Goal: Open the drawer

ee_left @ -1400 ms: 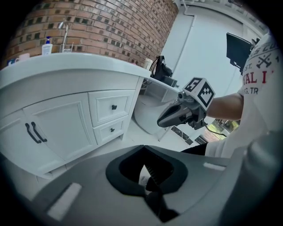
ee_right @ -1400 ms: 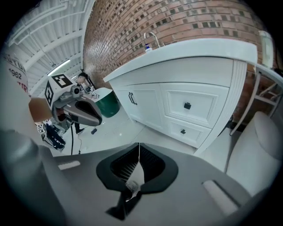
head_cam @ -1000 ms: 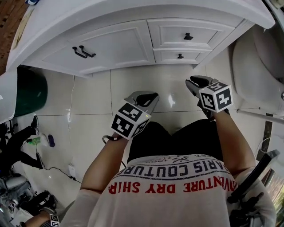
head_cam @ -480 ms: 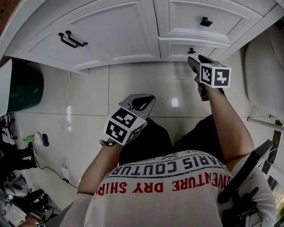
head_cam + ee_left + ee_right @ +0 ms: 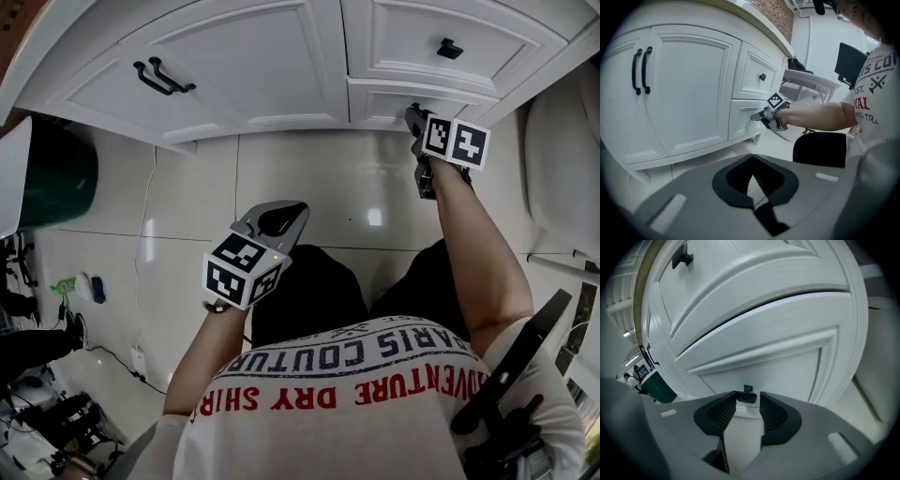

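One drawer knob (image 5: 746, 397) between closing right tool (image 5: 747, 395) jaws; left tool (image 5: 752, 159) pressed together.

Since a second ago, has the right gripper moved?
Yes. The right gripper went from over the floor up to the lower drawer; its jaws are closing around the knob.
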Action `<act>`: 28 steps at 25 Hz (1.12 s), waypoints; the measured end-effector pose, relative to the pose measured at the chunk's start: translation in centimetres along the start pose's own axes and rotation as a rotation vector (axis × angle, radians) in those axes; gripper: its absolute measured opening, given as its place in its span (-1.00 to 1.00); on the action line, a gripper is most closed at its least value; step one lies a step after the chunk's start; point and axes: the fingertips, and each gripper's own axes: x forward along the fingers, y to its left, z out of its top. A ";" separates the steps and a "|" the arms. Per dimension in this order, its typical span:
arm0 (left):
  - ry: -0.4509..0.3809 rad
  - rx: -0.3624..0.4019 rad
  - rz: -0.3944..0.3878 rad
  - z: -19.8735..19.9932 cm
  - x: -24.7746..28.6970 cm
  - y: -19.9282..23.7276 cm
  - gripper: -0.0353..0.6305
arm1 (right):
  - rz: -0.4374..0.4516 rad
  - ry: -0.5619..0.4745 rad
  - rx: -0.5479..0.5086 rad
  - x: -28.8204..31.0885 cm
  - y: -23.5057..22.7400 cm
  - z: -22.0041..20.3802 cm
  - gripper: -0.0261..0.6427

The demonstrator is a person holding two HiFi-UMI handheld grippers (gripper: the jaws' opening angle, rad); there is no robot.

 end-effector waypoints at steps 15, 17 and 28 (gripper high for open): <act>0.009 -0.006 0.016 -0.5 -0.1 0.2 -0.92 | -0.017 -0.012 -0.041 0.0 0.2 -0.2 -0.51; 0.006 0.003 0.014 -0.3 -0.2 0.1 -0.92 | -0.013 -0.003 -0.040 -0.3 0.4 -0.5 -0.51; -0.013 0.006 -0.038 0.7 1.5 -0.5 -0.92 | 0.052 0.084 -0.076 -6.1 2.0 -7.1 -0.52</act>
